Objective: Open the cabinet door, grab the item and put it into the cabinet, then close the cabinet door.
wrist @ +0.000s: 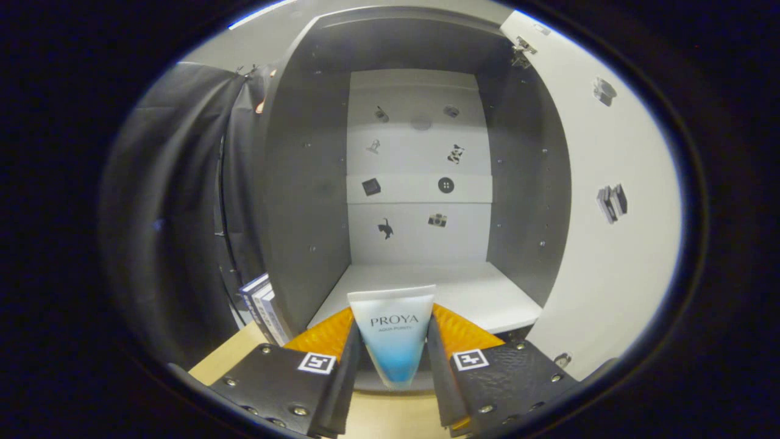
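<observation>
**Tube held at the open cabinet's mouth**

Nearest: the gripper (pixel 395 353) was clamped on the tube (pixel 394 338), both fingers pressing its sides. The tube stood with its flat crimped end up and narrowed downward between the fingers. Its cap end, if there was one, was hidden low in the gap.

Handling, as I judged it: a soft plastic tube, light, smooth-skinned and likely a bit slippery. It would give under a hard squeeze, so a moderate grip across the fuller middle seemed best, not the thin crimp.

Under the gripper lay a pale wooden worktop (pixel 226 356). Just beyond the left finger, a few books (pixel 263 305) stood against the cabinet's outer side.

Ahead: the cabinet (pixel 304 183) stood open, grey inside, with a white shelf floor (pixel 481 292) just beyond the tube. The tube was not yet set down on it. The white back panel (pixel 419 152) carried small dark stickers.

The cabinet door (pixel 609 244) was swung wide to the right, hinge at its top corner, small fittings on its inner face.

Left of the cabinet hung the booth's dark cloth wall (pixel 177 201).
</observation>
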Demonstrator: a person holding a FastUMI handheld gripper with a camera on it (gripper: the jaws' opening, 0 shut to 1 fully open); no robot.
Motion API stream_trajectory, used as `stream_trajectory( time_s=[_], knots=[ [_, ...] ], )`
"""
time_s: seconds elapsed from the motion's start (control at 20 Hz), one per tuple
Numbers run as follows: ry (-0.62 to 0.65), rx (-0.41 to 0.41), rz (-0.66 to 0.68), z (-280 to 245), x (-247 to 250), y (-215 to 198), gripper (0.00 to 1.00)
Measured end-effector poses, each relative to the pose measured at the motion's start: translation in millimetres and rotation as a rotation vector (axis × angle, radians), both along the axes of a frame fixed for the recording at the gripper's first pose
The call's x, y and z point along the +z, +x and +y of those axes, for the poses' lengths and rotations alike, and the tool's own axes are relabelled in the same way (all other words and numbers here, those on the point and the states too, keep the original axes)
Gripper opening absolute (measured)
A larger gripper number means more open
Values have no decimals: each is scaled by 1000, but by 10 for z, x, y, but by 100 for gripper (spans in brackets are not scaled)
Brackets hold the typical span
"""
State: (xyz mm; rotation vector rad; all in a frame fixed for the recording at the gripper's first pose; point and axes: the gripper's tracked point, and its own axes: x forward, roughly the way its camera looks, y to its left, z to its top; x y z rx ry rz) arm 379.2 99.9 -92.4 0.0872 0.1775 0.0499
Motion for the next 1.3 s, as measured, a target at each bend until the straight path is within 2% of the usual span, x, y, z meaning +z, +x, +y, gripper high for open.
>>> stream_trajectory(
  time_s=[0.25,0.55,1.1,1.2,1.3],
  knots=[
    [10,-30,-50,-162,141,588,55],
    [14,-65,-33,-279,-96,1055,55],
    [33,-76,11,-292,-273,1136,55],
    [45,-77,10,-295,-266,1147,58],
    [53,-86,-9,-309,-212,1150,68]
  ],
)
